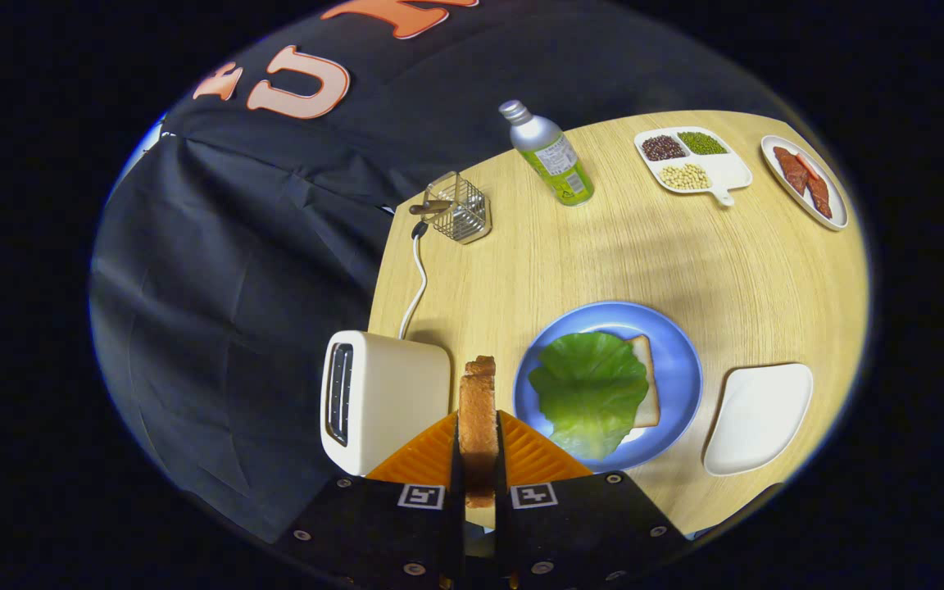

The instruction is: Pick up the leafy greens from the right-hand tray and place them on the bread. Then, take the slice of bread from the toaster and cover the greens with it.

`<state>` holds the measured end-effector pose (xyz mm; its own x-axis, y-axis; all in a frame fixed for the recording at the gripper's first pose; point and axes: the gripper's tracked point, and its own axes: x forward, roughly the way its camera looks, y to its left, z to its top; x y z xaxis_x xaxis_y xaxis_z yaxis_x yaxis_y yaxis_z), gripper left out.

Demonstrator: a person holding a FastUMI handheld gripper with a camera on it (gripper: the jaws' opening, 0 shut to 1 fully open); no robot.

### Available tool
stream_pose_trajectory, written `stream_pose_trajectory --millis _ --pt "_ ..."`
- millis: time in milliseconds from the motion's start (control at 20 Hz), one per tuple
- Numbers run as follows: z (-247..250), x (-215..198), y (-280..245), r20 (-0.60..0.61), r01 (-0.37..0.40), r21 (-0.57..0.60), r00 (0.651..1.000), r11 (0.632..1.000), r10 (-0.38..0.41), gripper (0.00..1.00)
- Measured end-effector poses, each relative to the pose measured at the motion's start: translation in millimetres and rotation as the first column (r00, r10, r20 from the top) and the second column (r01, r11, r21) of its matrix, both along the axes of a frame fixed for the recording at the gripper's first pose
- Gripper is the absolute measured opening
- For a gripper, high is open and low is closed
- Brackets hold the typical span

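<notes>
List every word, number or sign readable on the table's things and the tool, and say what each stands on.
Bottle label: print too small and blurred to read.
Tool, shut on the bread slice: two square coded markers, no words.
Toaster: no text.

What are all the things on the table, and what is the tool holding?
Toaster: one, cream, beside the blue plate, its white cord running toward the wire basket.
Blue plate: one, just ahead of the tool.
Bread on plate: one slice, pale, under the lettuce.
Lettuce leaf: one, green, lying on that bread.
White tray: one, beside the blue plate.
Wire basket: one, silvery, at the far table edge.
Bottle: one, silver with green label, standing.
Divided dish: one, white, holding dark, green and pale beans.
Oval plate: one, white, with reddish meat slices.
Table: one, light wood.
Tool: one, shut on the bread slice, brown-crusted, held edge-up.
</notes>
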<state>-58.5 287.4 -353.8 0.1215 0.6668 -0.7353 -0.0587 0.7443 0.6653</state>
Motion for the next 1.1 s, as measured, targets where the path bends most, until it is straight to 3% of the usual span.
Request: stream_pose_trajectory --millis 550,750,850,1100 --pt "-81 5 -26 -0.027 -0.017 0.034 0.999 0.999 0.018 0.15" --pt "-96 9 -43 0.000 -0.023 -0.035 1.000 0.999 0.023 0.15" --pt "-102 10 -48 0.030 -0.024 -0.073 0.999 0.997 0.026 0.22" --pt "-113 15 -77 0.115 -0.020 -0.232 0.992 0.972 0.048 0.61"
